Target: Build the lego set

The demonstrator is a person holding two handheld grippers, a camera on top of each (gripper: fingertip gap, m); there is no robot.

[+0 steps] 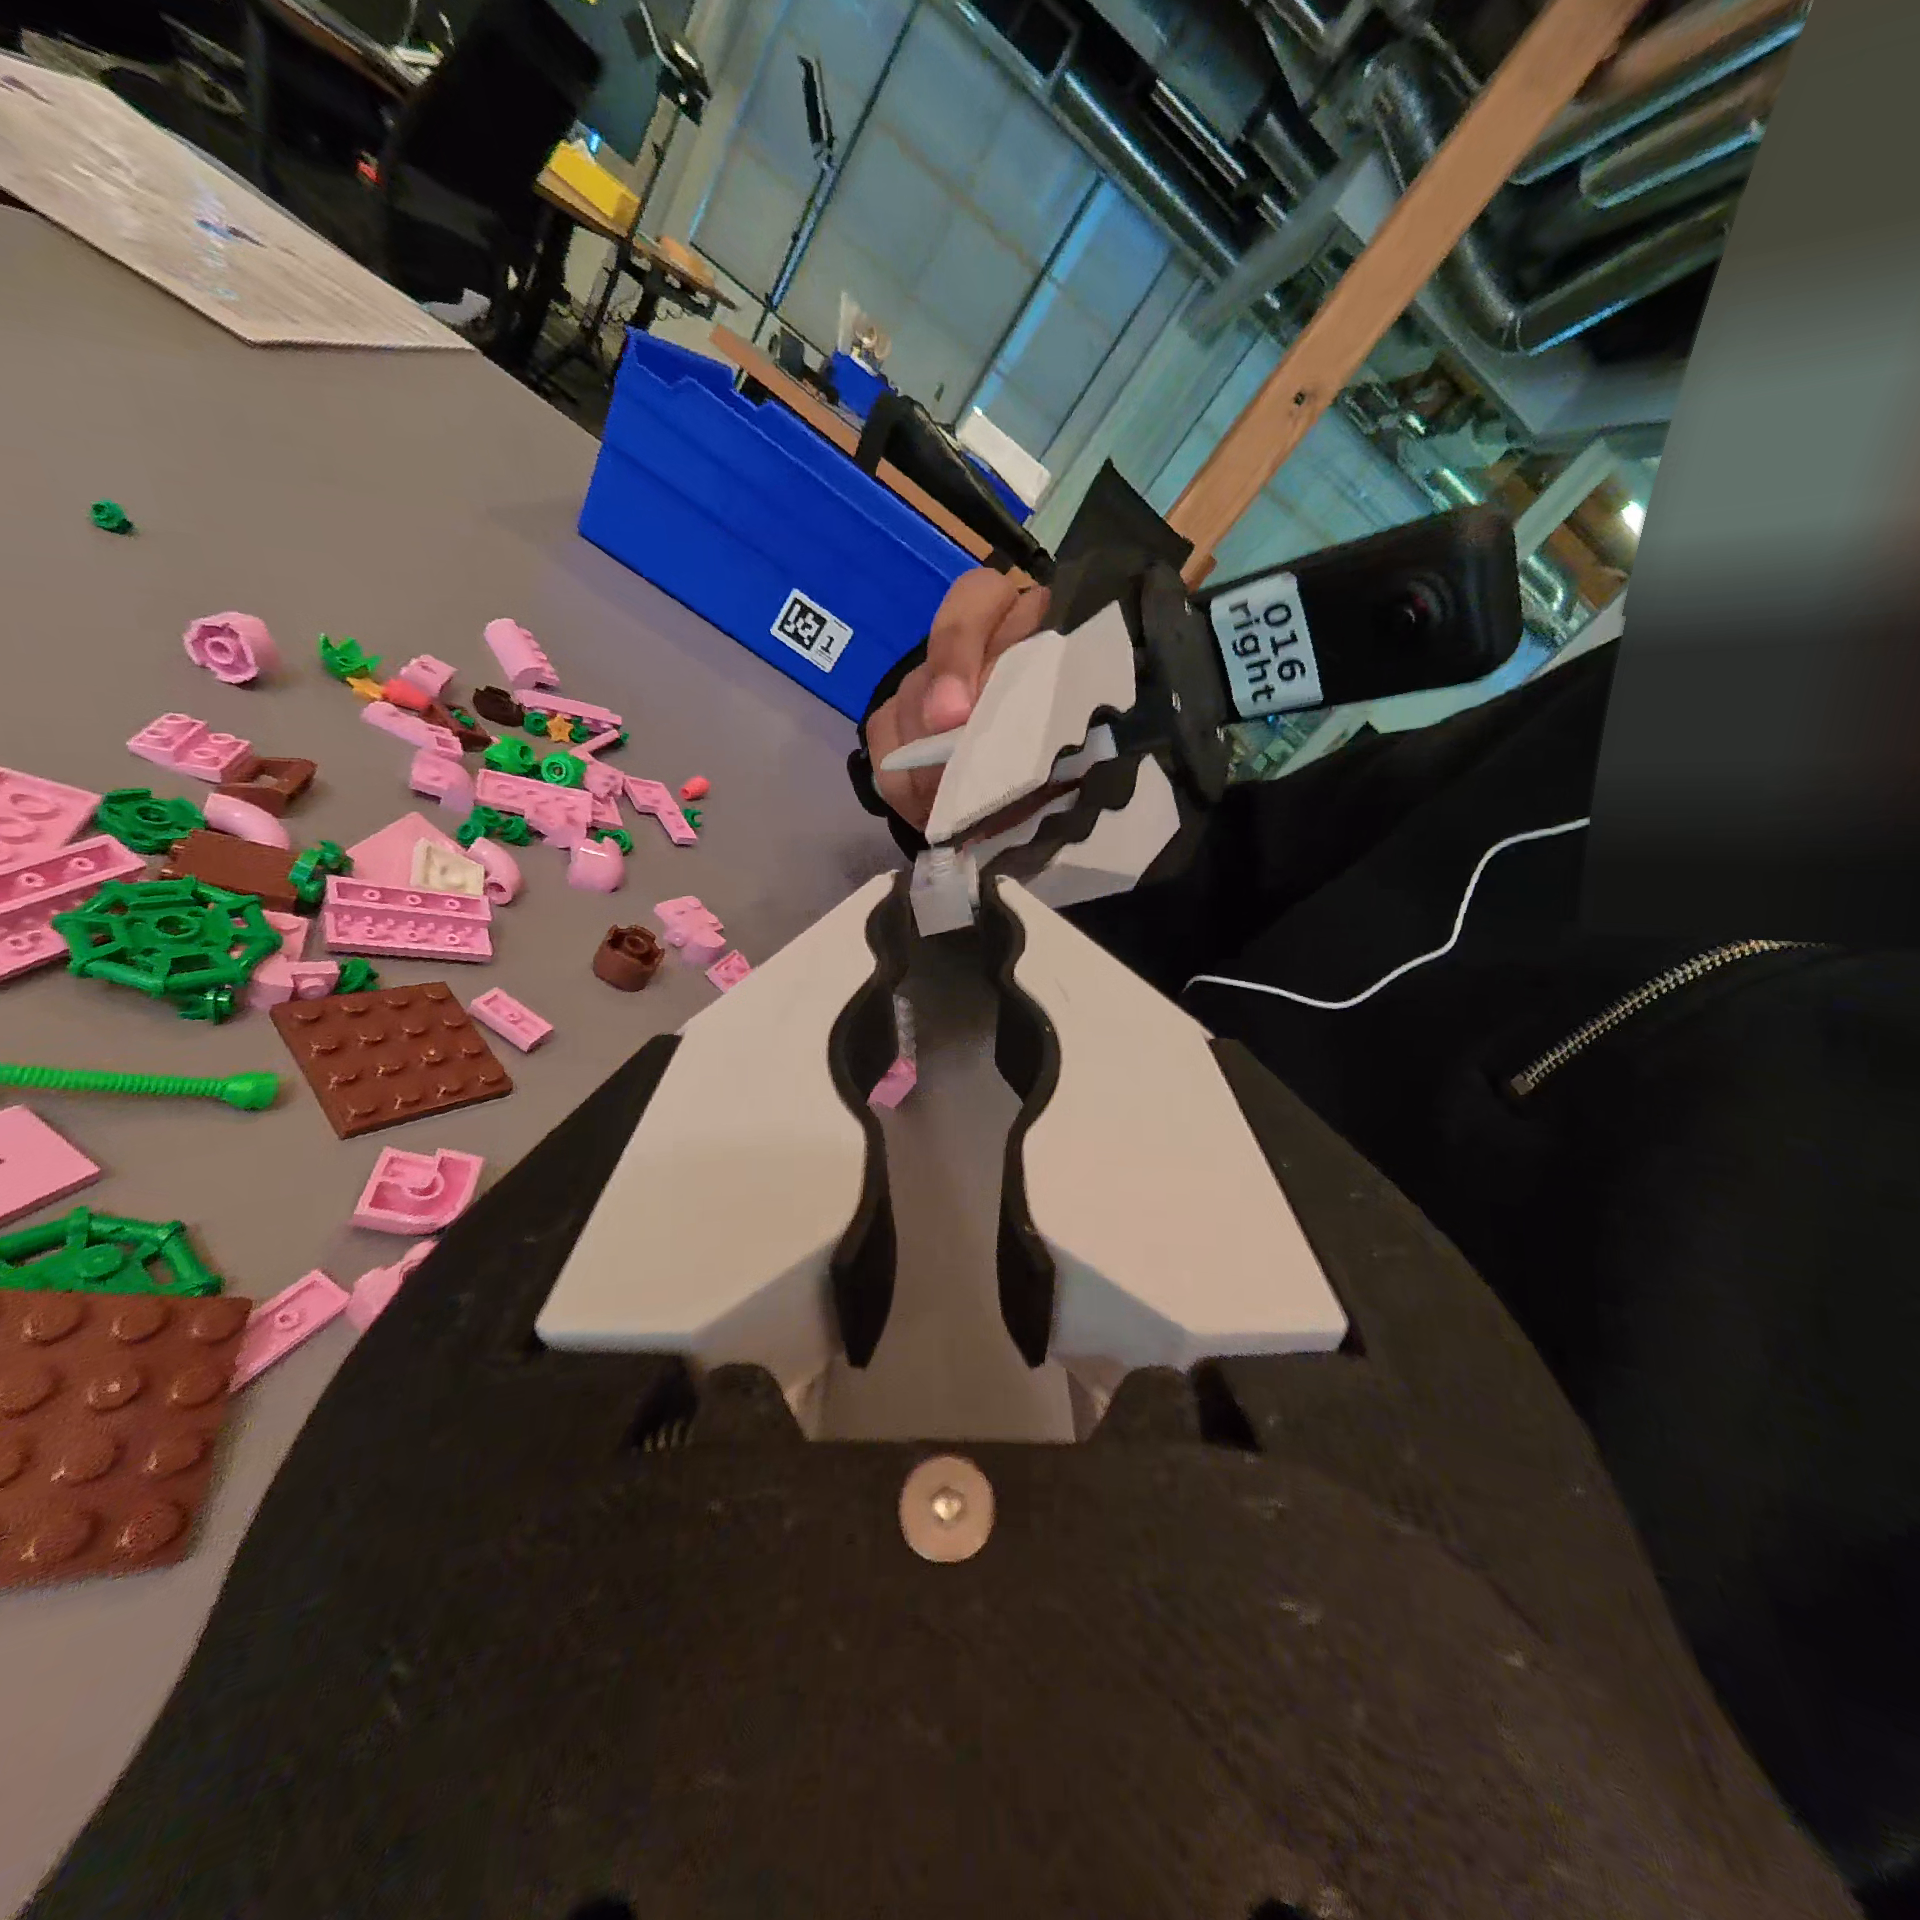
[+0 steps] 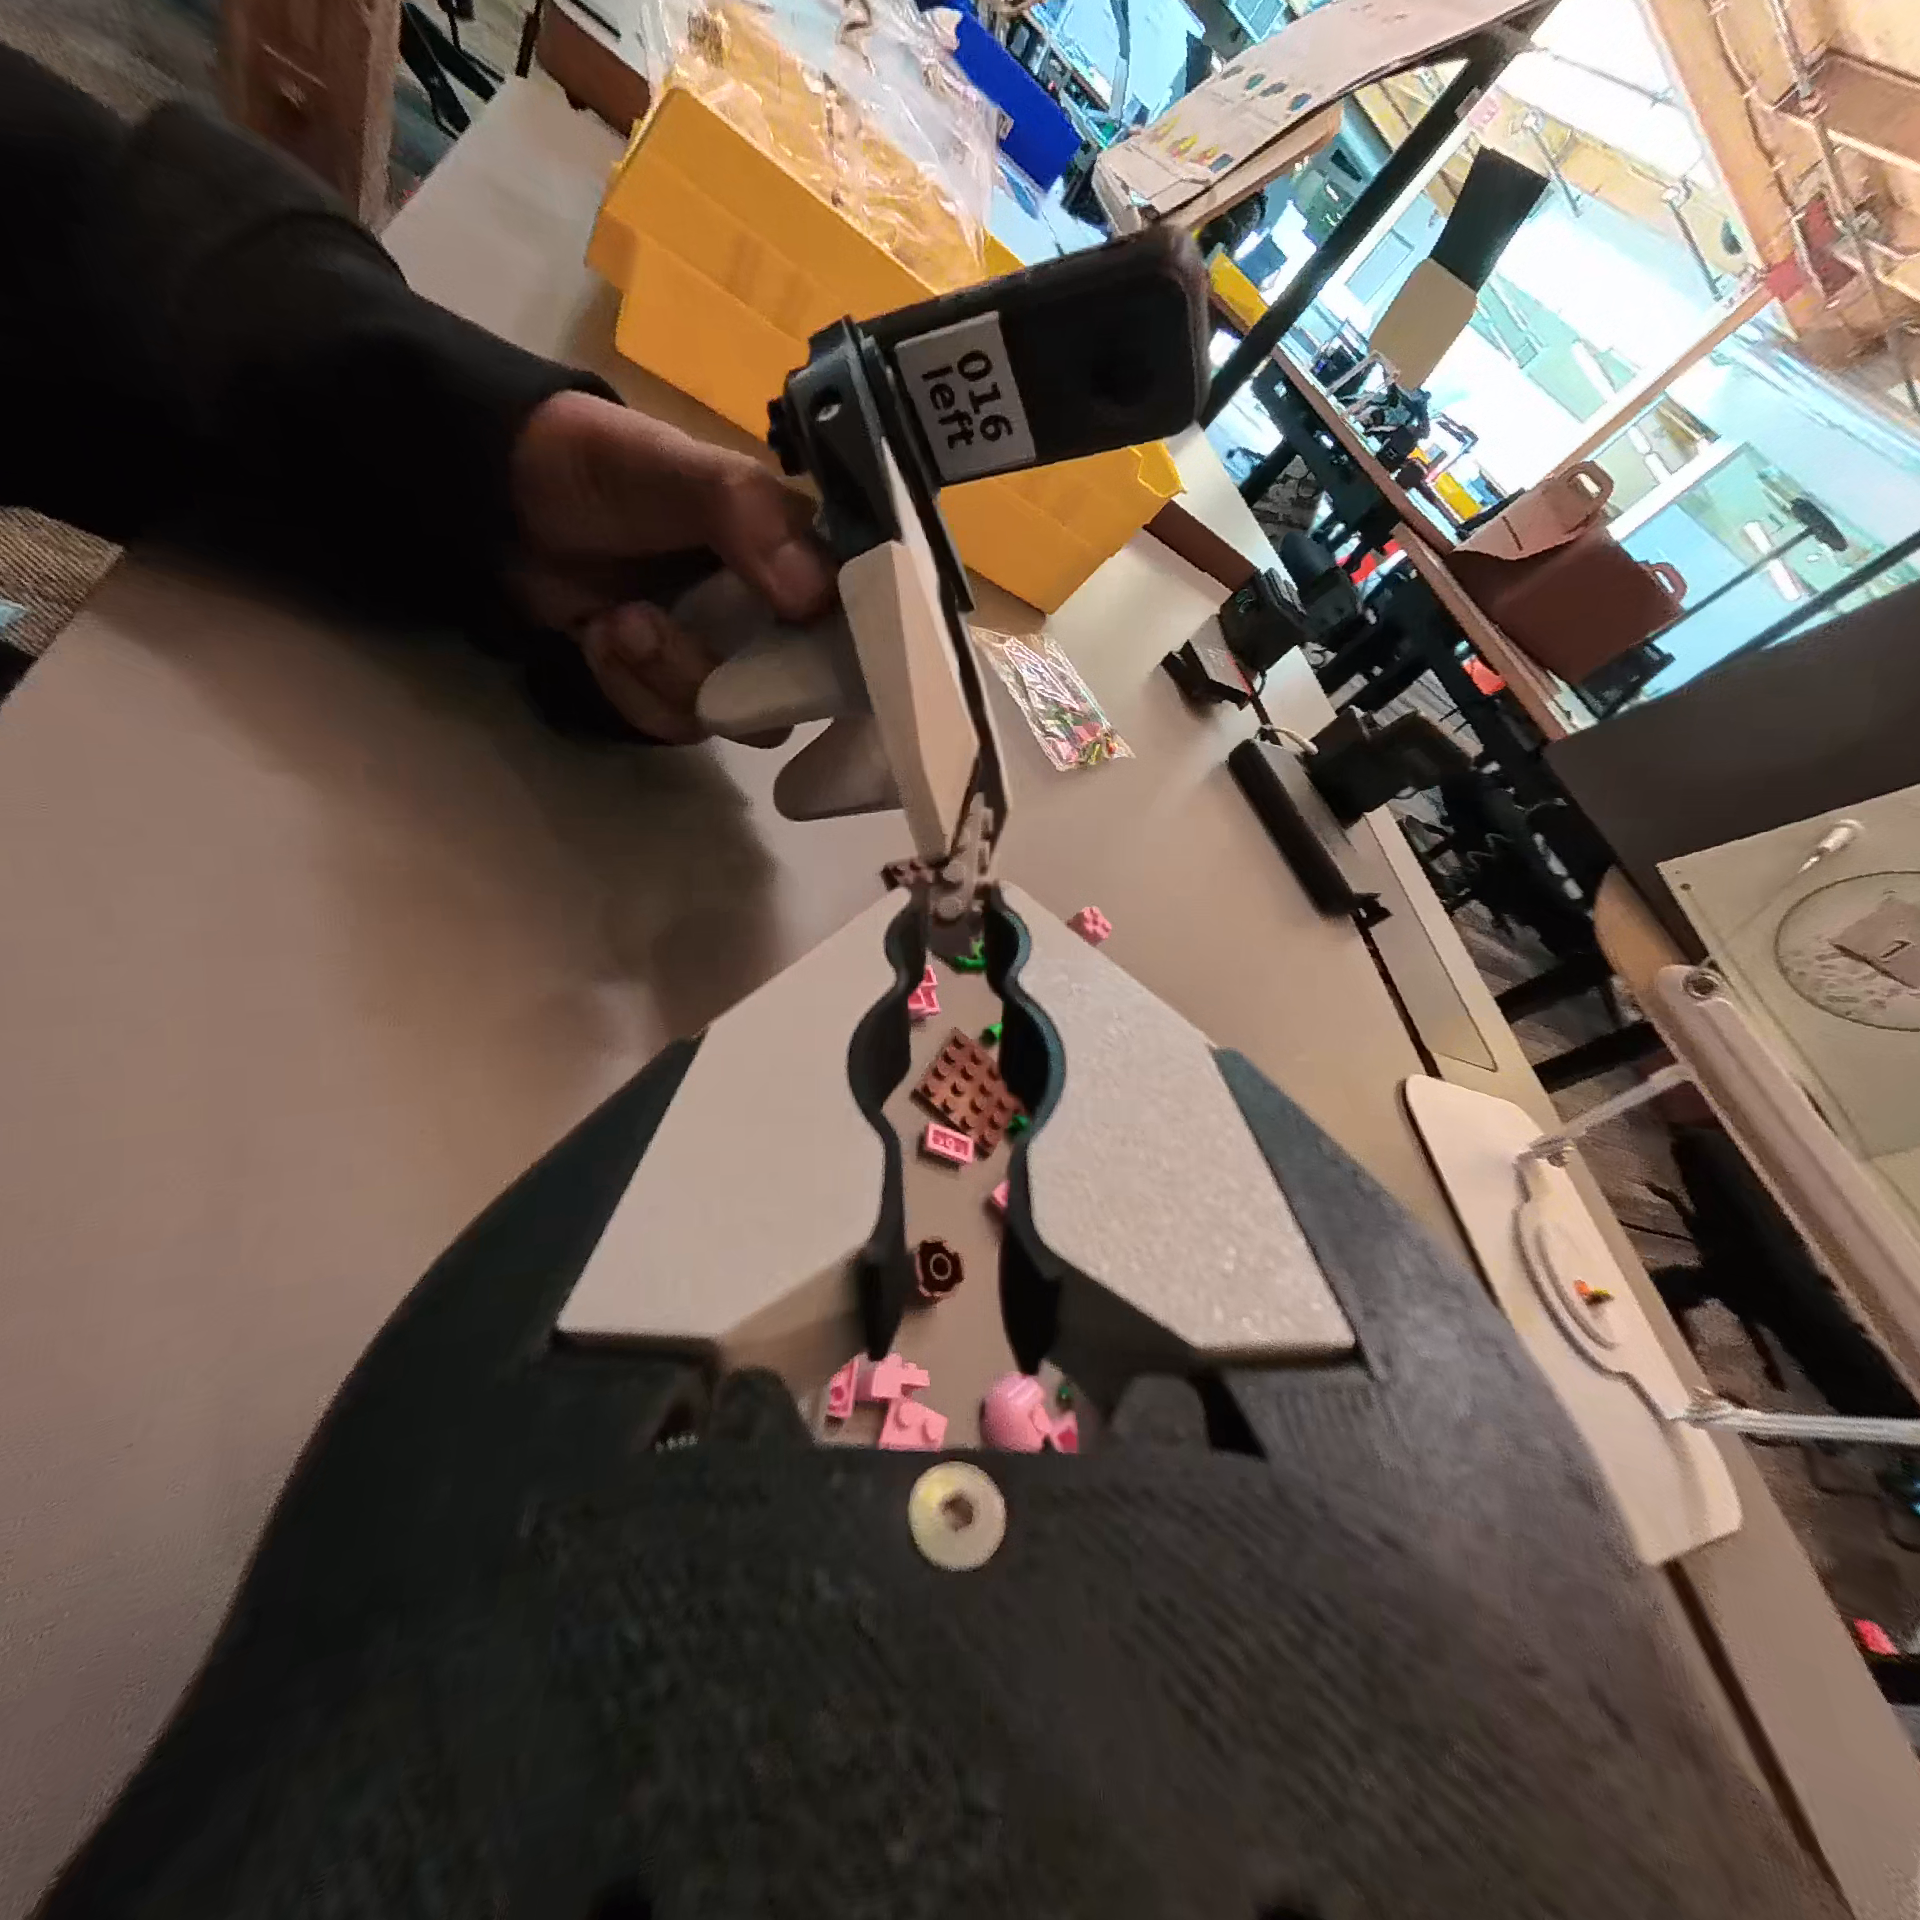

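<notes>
Grey brick (image 1: pixel 943 896) pinched in my left gripper (image 1: pixel 943 902) above the table (image 1: pixel 416 468); right gripper (image 1: pixel 961 844) clamps a brown plate (image 2: pixel 906 873) against it — square studs, squeeze gently.

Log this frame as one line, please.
stage: mid-air joining | left gripper: shut on grey piece | right gripper: shut on brown piece | loose bricks on table
</notes>
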